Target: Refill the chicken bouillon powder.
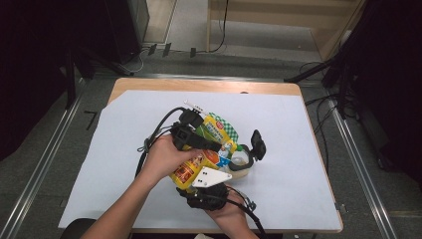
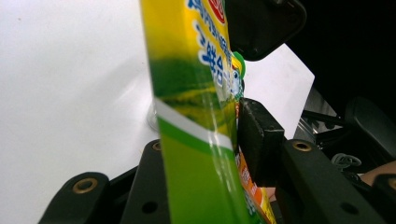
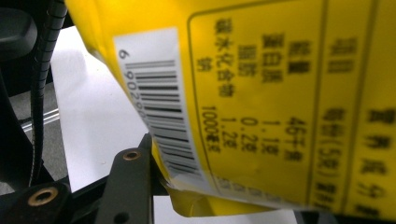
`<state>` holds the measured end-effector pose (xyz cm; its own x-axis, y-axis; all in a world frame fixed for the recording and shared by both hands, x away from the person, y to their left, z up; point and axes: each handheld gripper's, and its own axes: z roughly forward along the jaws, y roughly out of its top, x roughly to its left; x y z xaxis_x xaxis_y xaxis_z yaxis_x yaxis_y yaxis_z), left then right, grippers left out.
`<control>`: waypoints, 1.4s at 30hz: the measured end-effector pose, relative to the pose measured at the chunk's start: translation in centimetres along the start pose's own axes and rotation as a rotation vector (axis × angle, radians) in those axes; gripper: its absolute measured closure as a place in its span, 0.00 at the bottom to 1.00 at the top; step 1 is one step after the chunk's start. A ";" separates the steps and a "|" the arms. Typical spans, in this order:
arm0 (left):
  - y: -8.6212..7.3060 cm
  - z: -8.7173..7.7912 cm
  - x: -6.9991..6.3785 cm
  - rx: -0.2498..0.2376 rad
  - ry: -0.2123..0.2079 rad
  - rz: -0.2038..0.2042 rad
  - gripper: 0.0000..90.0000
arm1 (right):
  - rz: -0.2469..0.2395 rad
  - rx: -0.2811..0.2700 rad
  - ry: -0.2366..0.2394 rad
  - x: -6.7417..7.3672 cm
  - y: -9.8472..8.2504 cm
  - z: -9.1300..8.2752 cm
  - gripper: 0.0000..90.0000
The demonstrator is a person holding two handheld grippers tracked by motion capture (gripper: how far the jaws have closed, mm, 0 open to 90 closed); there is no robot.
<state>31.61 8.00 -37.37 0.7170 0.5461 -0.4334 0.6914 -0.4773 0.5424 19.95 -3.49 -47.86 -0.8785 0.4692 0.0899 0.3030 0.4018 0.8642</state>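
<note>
- Yellow-green snack bag [image 1: 211, 144] held up over middle of tabletop [image 1: 149, 85], a bit toward near edge, above white sheet [image 1: 298, 149].
- Left gripper [image 1: 209, 145]: jaws clamped on bag's upper part; in left gripper view bag [image 2: 196, 130] runs up between the two black jaws, edge-on, pressed against right-hand pad.
- Right gripper [image 1: 211, 179]: grips bag's lower yellow end from near side; in right gripper view bag's back w/ barcode [image 3: 161, 121] & nutrition table sits right at the jaws, bottom corner tucked against left jaw; right jaw mostly hidden behind bag, so closure inferred from bag held there.
- Left hand [image 1: 161, 159] wrapped round gripper body, forearm coming in from near-left, angled toward centre.
- Right hand [image 1: 224, 204] under its gripper at near edge, grey plate on top facing up.
- Clear round item [image 1: 241, 162] on sheet just right of bag; can't tell what it is.
- Black cables trail off both grippers.
</note>
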 end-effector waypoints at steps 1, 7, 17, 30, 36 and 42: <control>0.0 0.0 0.1 0.004 -0.003 -0.002 0.78 | 0.000 0.000 0.000 0.0 0.0 0.0 0.61; -0.1 0.3 0.4 0.012 -0.001 -0.017 0.77 | 0.001 0.015 -0.001 0.1 0.1 0.2 0.65; -0.2 0.2 0.2 0.019 -0.008 -0.001 0.74 | 0.031 -0.012 0.048 0.1 0.1 0.0 0.66; 0.0 0.7 0.5 0.045 0.007 -0.058 0.75 | 0.055 -0.015 0.089 -0.3 0.1 -0.1 0.66; 0.1 1.0 0.3 0.056 0.014 -0.060 0.76 | 0.072 -0.020 0.107 -0.5 0.1 -0.1 0.66; 0.4 1.7 0.1 0.090 0.032 -0.049 0.77 | 0.087 0.008 0.124 -0.6 0.0 0.1 0.62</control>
<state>32.09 6.75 -38.41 0.6801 0.5913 -0.4334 0.7316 -0.5087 0.4539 20.55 -3.71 -47.95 -0.8875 0.4021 0.2251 0.3825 0.3703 0.8465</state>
